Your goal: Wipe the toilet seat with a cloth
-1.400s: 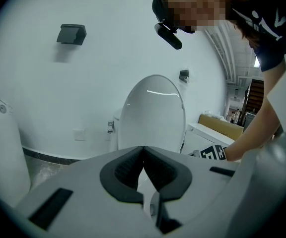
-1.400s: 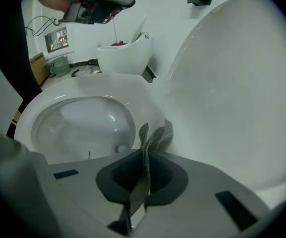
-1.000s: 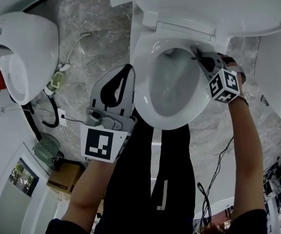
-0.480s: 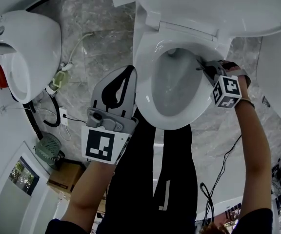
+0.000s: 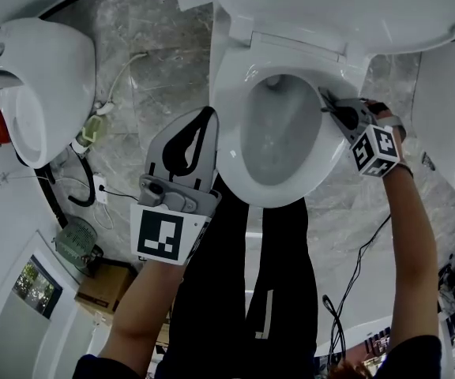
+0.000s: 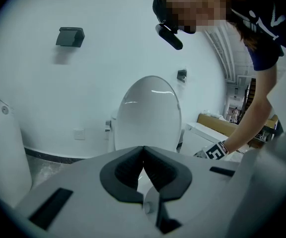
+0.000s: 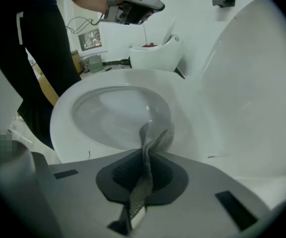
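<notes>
- right gripper (image 7: 145,158) is clenched on a thin grey woven cloth (image 7: 152,144); the cloth runs up through the dark pads and sticks out past the jaw tips.
- the free end of the cloth is bunched on the white oval toilet seat (image 5: 229,133), at the seat's inner edge just ahead of the jaws.
- in the head view the right gripper (image 5: 328,99) sits over the seat's right rear edge, close to the hinge, with its marker cube toward the person's forearm.
- the white toilet lid (image 5: 338,6) stands raised behind the seat.
- left gripper (image 6: 143,151) has its jaws closed tip to tip with nothing between them.
- in the head view the left gripper (image 5: 207,115) is held off the seat's left front edge, not touching it, well apart from the cloth.
- a second white toilet (image 5: 50,77) stands on the grey marble floor (image 5: 156,46) at the left.
</notes>
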The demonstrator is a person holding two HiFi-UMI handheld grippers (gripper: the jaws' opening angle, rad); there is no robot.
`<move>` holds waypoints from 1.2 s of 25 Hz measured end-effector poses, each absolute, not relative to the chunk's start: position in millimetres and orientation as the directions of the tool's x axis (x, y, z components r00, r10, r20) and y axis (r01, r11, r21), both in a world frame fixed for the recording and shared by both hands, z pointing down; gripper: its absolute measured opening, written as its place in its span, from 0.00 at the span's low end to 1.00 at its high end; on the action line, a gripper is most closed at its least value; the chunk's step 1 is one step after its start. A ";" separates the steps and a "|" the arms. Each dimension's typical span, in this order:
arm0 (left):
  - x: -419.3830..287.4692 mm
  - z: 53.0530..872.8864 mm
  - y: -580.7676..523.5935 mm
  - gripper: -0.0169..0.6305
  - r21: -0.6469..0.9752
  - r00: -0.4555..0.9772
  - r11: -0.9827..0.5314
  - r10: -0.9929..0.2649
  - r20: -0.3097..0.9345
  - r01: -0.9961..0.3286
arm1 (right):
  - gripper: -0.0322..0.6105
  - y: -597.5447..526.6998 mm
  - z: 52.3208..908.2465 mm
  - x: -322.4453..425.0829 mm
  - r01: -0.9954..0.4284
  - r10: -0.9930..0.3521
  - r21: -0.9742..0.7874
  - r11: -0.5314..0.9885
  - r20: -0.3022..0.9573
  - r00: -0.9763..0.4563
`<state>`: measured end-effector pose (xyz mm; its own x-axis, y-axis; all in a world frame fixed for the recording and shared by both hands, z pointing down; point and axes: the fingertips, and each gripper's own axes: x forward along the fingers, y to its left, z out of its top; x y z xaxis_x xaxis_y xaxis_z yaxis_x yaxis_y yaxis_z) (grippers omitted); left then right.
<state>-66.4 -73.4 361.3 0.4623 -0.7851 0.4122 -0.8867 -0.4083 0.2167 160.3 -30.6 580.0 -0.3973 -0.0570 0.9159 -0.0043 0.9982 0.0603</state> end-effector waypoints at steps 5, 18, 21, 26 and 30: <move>-65.6 354.5 -74.6 0.05 0.218 0.460 -0.405 -0.792 0.402 -0.888 | 0.09 43.0 582.0 161.5 0.059 0.133 -0.119 0.991 0.914 -0.383; -48.3 361.9 -68.0 0.05 0.217 0.472 -0.419 -0.782 0.408 -0.882 | 0.09 -80.2 565.5 158.9 0.151 -0.096 0.179 0.972 0.892 -0.443; -43.1 361.4 -67.6 0.05 0.220 0.482 -0.428 -0.776 0.407 -0.876 | 0.09 -80.0 561.6 168.8 0.000 -0.129 0.149 0.989 0.857 -0.499; -42.6 359.7 -66.7 0.05 0.225 0.480 -0.425 -0.778 0.404 -0.877 | 0.09 -23.3 567.3 185.6 -0.115 -0.077 0.020 0.993 0.848 -0.524; -42.4 357.9 -67.4 0.05 0.219 0.485 -0.433 -0.778 0.400 -0.874 | 0.09 34.2 571.4 181.1 -0.091 0.033 -0.099 0.991 0.838 -0.545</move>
